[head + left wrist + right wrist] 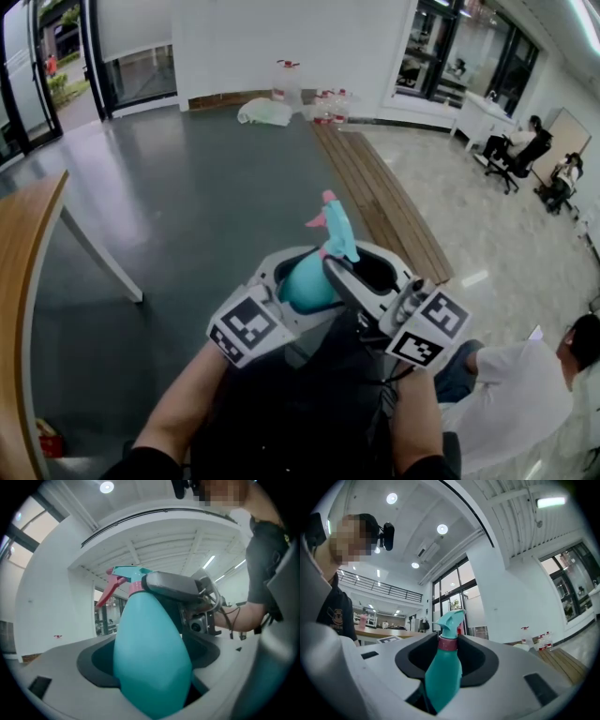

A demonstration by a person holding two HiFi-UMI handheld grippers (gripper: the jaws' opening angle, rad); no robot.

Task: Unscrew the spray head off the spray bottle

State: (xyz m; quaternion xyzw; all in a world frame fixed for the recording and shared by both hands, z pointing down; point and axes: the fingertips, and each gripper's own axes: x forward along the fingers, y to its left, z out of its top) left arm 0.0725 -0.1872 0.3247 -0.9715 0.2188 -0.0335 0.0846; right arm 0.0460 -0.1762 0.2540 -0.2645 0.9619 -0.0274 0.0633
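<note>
1. Closest in, the teal spray bottle [151,634] fills the left hand-held gripper [150,663]. Both pads are clenched on its fat lower body. That grasp alone carries it in mid-air above the person's lap, tilted away and resting on no counter.
2. Up at the neck, the right hand-held gripper [447,645] has a jaw on either side of the pink collar [447,642]. The pads look seated against it, so I judge it clenched on the collar, just under the teal spray head [451,618].
3. Handling call: it looks like smooth plastic, pear-shaped and tapering, so the body may slide or twist in the pads. The walls likely give if squeezed hard, so the grip wants to be firm, not crushing.
4. The best hold for the twist is that collar ring, which is short, round and probably stiff. The thin pink trigger [108,590] looks like the weak part, so leave it alone.
5. Contents? The teal wall is opaque, so no liquid level shows and the weight is a guess. If there is fluid inside, tipping the bottle once the head is free risks a spill, and a dip tube may trail out.
6. Other containers: a large clear jug [286,80] and small red-capped bottles [328,105] stand on the floor by the far wall. They are too small to tell what is in them.
</note>
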